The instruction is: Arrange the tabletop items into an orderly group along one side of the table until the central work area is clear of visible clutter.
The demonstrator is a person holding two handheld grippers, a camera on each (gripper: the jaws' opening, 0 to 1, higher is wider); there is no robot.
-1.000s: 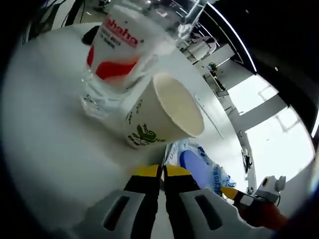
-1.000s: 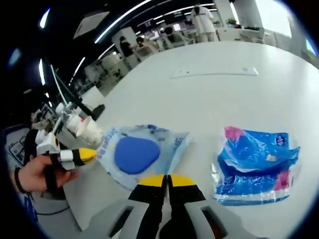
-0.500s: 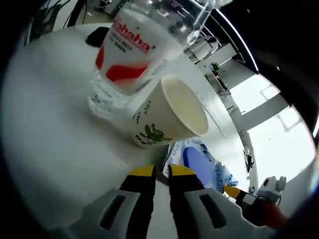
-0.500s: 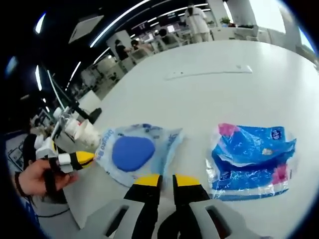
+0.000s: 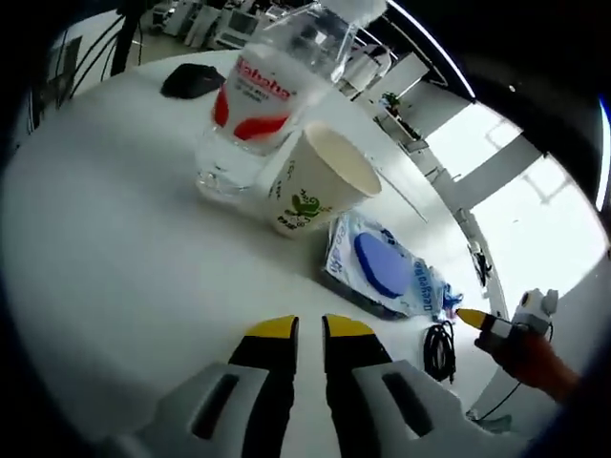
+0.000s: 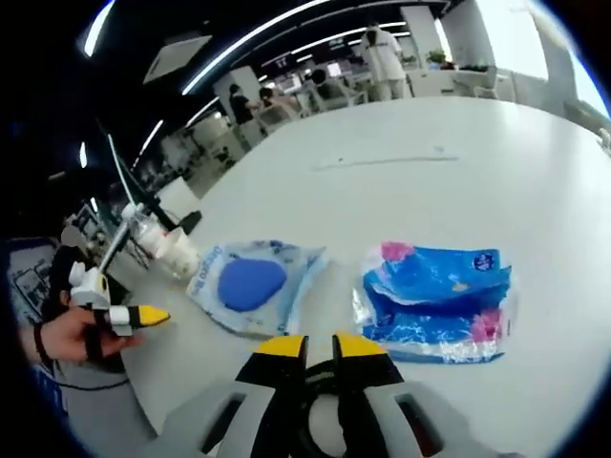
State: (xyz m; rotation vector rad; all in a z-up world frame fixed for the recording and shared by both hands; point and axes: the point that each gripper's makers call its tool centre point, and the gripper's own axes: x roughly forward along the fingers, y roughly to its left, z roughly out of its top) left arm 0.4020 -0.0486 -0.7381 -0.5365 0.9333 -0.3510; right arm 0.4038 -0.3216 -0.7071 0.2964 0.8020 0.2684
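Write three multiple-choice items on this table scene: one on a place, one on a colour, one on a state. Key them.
1. The paper cup stands:
A. against the water bottle
B. on the blue pack
C. in a gripper

2. The shape inside the clear pouch is:
A. red
B. blue
C. green

3. The right gripper is:
A. gripping the pouch
B. gripping the cup
C. holding nothing

Key: 1 A, cup and bottle touch; 2 B, a blue oval shows through the plastic; 3 C, nothing sits between its jaws.

On the table point(image 6: 535, 162), the paper cup point(image 5: 318, 181) touches the bottle point(image 5: 256, 110); two packets point(image 6: 250, 284) point(image 6: 434, 305) lie side by side.
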